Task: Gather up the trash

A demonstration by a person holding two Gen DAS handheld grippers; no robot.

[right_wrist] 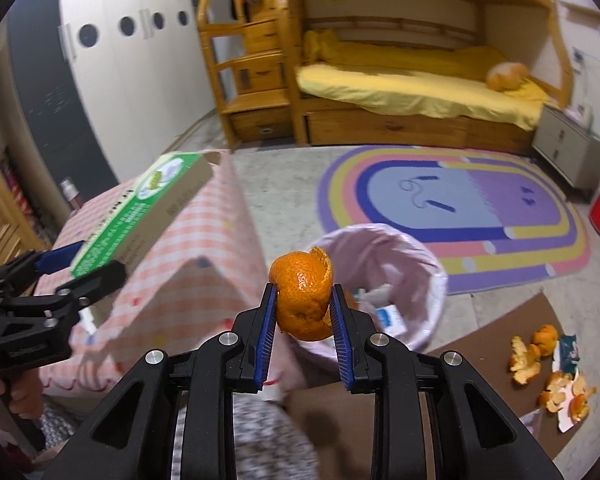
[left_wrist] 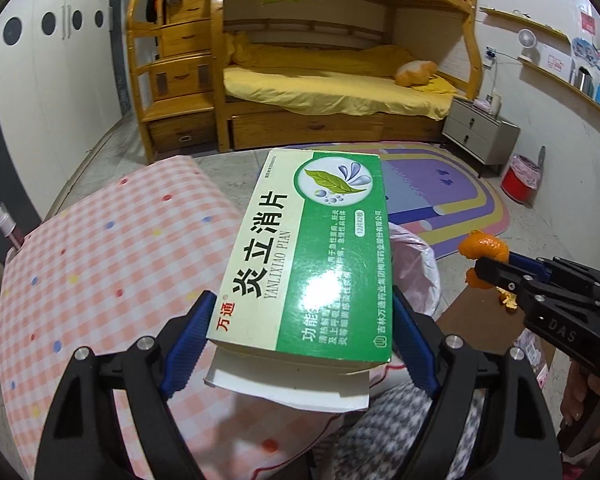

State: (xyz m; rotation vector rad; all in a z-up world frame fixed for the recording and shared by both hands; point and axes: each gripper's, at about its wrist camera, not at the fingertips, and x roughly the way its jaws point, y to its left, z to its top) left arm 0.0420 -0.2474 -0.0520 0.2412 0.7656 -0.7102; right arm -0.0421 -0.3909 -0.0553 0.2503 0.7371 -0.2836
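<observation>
Left wrist view: the left gripper [left_wrist: 300, 344] clamps a green-and-white medicine box [left_wrist: 308, 256] between its blue pads, the box tilted up and away toward 12 o'clock, its open flap hanging at the near end. Beneath it, at 9 o'clock, spreads a pink checked tablecloth [left_wrist: 100, 264] with coloured dots. A pink-lined trash bin [left_wrist: 416, 264] peeks out just right of the box. At 3 o'clock the right gripper [left_wrist: 496, 268] reaches in, closed on an orange peel [left_wrist: 484, 250]. A wooden bunk bed [left_wrist: 340, 76] with yellow bedding fills 12 o'clock, and a rainbow rug [left_wrist: 452, 200] lies on the floor before it.

Right wrist view: the right gripper [right_wrist: 305, 312] pinches the curled orange peel [right_wrist: 302, 300] firmly between both pads, held above the near rim of the trash bin [right_wrist: 420, 264], whose liner already holds scraps. At 9 o'clock the left gripper [right_wrist: 80, 268] grips the medicine box [right_wrist: 140, 216] over the tablecloth [right_wrist: 204, 248]. At 4 o'clock more peel pieces [right_wrist: 540, 364] and a torn wrapper [right_wrist: 566, 350] lie on brown cardboard [right_wrist: 480, 340]. The rug [right_wrist: 460, 208] sits beyond the bin, the bunk bed [right_wrist: 400, 80] behind it.
</observation>
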